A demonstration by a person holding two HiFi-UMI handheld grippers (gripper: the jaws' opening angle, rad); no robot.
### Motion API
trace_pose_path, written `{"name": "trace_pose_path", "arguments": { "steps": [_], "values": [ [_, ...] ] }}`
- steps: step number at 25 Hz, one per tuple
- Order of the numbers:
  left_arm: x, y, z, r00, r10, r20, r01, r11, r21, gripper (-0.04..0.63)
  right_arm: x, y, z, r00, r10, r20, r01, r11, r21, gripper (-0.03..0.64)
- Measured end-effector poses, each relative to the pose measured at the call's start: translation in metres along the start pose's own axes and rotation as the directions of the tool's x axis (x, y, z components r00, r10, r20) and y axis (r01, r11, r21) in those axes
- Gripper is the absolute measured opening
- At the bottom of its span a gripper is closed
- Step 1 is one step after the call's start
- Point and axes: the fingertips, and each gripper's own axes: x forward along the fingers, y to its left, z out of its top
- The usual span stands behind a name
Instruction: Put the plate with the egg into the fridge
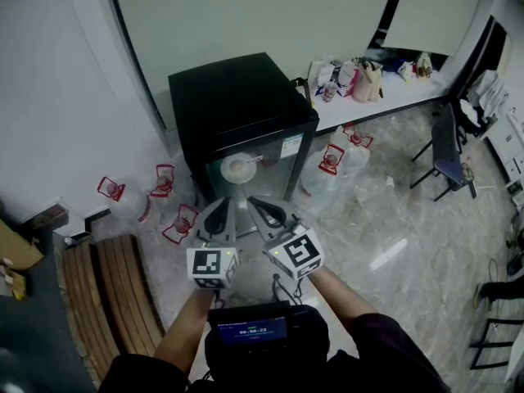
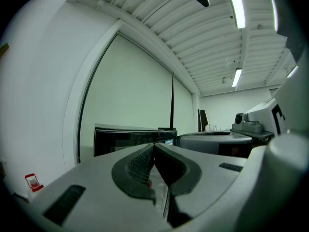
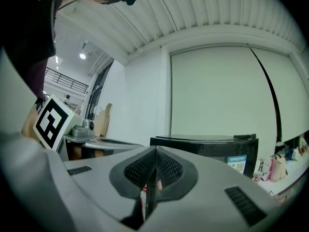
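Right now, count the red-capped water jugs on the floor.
5 jugs: three left of the fridge, two right of it. Others may be hidden behind it.

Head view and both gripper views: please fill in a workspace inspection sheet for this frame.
Surface: pale marbled floor; no worktop in use.
Job's things: black fridge, with a white plate showing behind its glass front; the egg cannot be made out.
Clutter: red-handled water jugs on the floor round the fridge; bags on the white counter.
Grippers: left gripper and right gripper both shut, nothing between the jaws, side by side before the fridge.
Cables: what looks like a thin lead below the right gripper.
Surroundings: wooden bench at left, chairs at right.
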Motion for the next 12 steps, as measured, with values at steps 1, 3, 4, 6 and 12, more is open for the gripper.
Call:
{"name": "trace_pose_path", "arguments": {
  "steps": [1,3,4,6,12],
  "values": [
    [0.002,-0.003,0.002,1.0,-0.003,0.005,0.003,1.0,0.003,0.009,-0.001,-0.002,0.001,1.0,-0.001,0.009,0.001,1.0,-0.006,0.008],
    [0.004,-0.009,0.005,1.0,-0.012,0.015,0.012,1.0,0.012,0.009,-0.004,-0.006,0.003,1.0,-0.002,0.008,0.002,1.0,-0.004,0.008],
    [0.005,-0.012,0.007,1.0,-0.014,0.017,0.014,1.0,0.016,0.009,-0.005,-0.007,0.004,1.0,-0.002,-0.002,0.002,1.0,0.004,0.008],
    [0.007,-0.016,0.008,1.0,-0.014,0.016,0.014,1.0,0.018,0.009,-0.007,-0.009,0.008,1.0,-0.001,-0.006,0.001,1.0,0.003,0.008],
    [0.012,-0.022,0.012,1.0,-0.015,0.025,0.014,1.0,0.024,0.01,-0.01,-0.018,0.01,1.0,-0.017,-0.004,0.017,1.0,0.0,0.006]
  ]
}}
